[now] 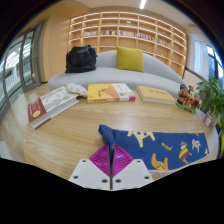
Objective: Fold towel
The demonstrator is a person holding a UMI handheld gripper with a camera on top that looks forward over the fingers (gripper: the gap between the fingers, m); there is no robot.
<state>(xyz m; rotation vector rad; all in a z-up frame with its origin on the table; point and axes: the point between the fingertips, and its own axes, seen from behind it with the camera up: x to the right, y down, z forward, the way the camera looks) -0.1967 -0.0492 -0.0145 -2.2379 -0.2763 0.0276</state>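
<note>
Wooden table (60,135) fronts a grey sofa (110,68) and wall shelves (130,32). Blue patterned towel (160,150) lies just ahead and right of the gripper (110,170); the fingers pinch its near corner between magenta pads (110,160).

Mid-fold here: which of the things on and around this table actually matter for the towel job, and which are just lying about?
For the job:
- blue towel with orange patterns, lying on the wooden table
- hand-held gripper, fingers closed at the towel's near edge

Lying about:
- open book
- yellow books
- yellow cushion and black bag on the sofa
- potted plant
</note>
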